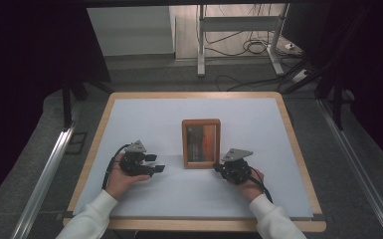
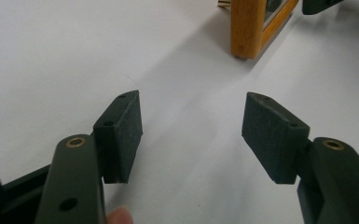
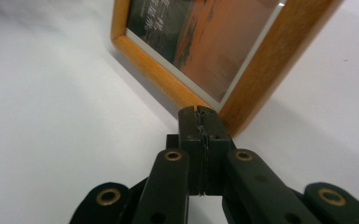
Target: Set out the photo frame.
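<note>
Start with your left gripper (image 1: 149, 164): its jaws stand wide apart with nothing between them, low over the white table cover (image 1: 144, 119). In the left gripper view the wooden picture frame (image 2: 256, 23) sits ahead and to the right of the open jaws, well clear of the pads (image 2: 130, 126), and a fingertip (image 2: 119, 215) shows at the bottom edge. If you swing this claw toward the frame with the jaws this wide, my guess is the far pad strikes the frame's side before the near one arrives and shoves it sideways rather than gripping it.

The picture frame (image 1: 201, 143) appears to stand on the cover between your two claws, closer to the right one; whether it is propped or leaning I cannot tell.

Your right gripper (image 1: 218, 168) has its jaws pressed together, holding nothing. In the right gripper view the closed tips (image 3: 199, 122) sit right at the frame's lower corner (image 3: 235, 116), touching it or just short of it. That is where I see the main risk. A push from here lands low and off centre, so the frame may pivot or slide away, or tip backward if it is standing. Opening the jaws this close could also knock the corner. The glass front (image 3: 200, 42) looks smooth, so a pinch there may slip; the wooden edge seems the safer hold.
</note>
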Available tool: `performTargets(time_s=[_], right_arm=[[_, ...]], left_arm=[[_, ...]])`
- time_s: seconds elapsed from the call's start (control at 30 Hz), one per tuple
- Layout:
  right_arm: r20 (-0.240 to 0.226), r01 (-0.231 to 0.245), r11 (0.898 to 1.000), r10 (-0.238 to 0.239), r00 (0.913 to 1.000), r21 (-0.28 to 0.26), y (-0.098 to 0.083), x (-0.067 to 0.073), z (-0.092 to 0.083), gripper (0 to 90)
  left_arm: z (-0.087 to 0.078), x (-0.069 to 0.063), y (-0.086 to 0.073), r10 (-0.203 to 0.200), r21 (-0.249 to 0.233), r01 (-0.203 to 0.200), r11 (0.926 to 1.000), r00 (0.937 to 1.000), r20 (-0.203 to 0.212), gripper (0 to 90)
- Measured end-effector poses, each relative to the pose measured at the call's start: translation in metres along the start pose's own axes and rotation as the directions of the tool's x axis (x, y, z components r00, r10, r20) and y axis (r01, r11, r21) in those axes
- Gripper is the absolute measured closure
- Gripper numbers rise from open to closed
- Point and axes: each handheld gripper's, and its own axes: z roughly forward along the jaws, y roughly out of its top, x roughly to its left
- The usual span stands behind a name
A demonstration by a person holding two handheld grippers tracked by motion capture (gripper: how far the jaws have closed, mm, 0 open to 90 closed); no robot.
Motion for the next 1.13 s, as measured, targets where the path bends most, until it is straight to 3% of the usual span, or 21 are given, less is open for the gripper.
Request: performTargets(time_s=[0.3, 0.37, 0.43, 0.5, 0.7, 0.93, 1.13], right_arm=[[0.033, -0.031, 0.999, 0.032, 0.9989, -0.042, -0.015, -0.008, -0.038, 85.2], [0.046, -0.051, 0.998, 0.053, 0.9976, -0.039, -0.021, -0.012, -0.045, 77.0], [0.046, -0.077, 0.997, 0.078, 0.9958, -0.027, -0.028, -0.016, -0.051, 60.3], [0.079, -0.096, 0.995, 0.098, 0.9921, -0.025, -0.035, -0.018, -0.056, 48.3], [0.118, -0.147, 0.988, 0.151, 0.9813, -0.042, -0.052, -0.022, -0.077, 30.6], [0.154, -0.205, 0.977, 0.211, 0.9651, -0.059, -0.065, -0.033, -0.087, 24.7], [0.156, -0.181, 0.983, 0.185, 0.9702, -0.039, -0.064, -0.030, -0.082, 22.8]], left_arm=[[-0.003, -0.003, 0.000, 0.003, -0.008, -0.003, 1.0000, 1.0000, -0.003, 37.5], [-0.003, -0.004, 0.001, 0.005, -0.009, -0.005, 0.9999, 1.0000, -0.003, 37.5], [-0.003, -0.005, 0.001, 0.011, -0.006, -0.011, 0.9999, 0.9999, -0.004, 37.4], [-0.003, -0.007, 0.001, 0.019, -0.005, -0.019, 0.9998, 0.9998, -0.008, 37.1], [-0.006, -0.015, -0.002, 0.047, 0.005, -0.047, 0.9989, 0.9982, -0.037, 35.8], [-0.012, -0.019, -0.007, 0.048, 0.000, -0.048, 0.9988, 0.9975, -0.051, 35.6], [-0.010, -0.018, -0.007, 0.049, 0.006, -0.049, 0.9988, 0.9976, -0.049, 35.3]])
